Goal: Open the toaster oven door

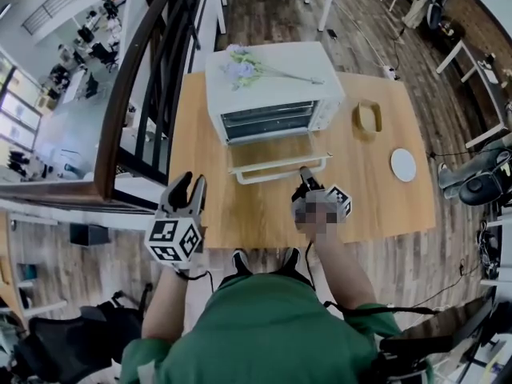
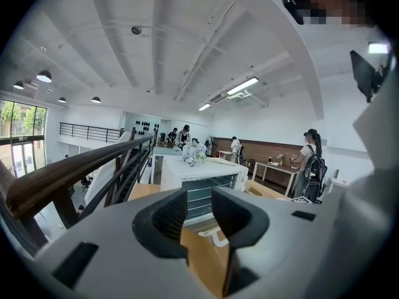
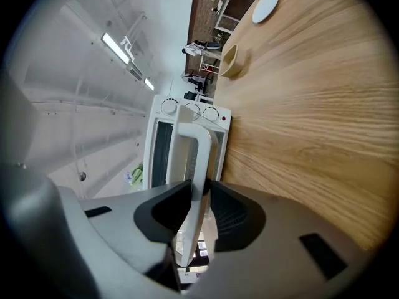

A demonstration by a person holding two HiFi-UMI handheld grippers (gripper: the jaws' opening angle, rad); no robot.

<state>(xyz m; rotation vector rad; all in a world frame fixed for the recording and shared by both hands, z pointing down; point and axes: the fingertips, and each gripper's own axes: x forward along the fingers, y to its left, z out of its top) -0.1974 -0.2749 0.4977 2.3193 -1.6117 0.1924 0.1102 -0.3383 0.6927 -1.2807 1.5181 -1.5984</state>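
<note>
A white toaster oven (image 1: 272, 82) stands at the far middle of the wooden table (image 1: 376, 206), with its glass door (image 1: 276, 154) folded down flat toward me. The door's white handle (image 1: 276, 172) runs along the near edge. My right gripper (image 1: 306, 176) is at the handle's right end; in the right gripper view the handle (image 3: 196, 148) fills the gap between the jaws and both pads touch it, the gripper (image 3: 200, 198) shut on it. My left gripper (image 1: 186, 186) hangs at the table's left edge, open and empty, aimed at the oven (image 2: 202, 179).
A bunch of pale artificial flowers (image 1: 240, 66) lies on the oven's top. To the oven's right sit a small wooden holder (image 1: 368, 118) and a white plate (image 1: 403, 165). A dark stair railing (image 1: 136, 78) runs close along the table's left side.
</note>
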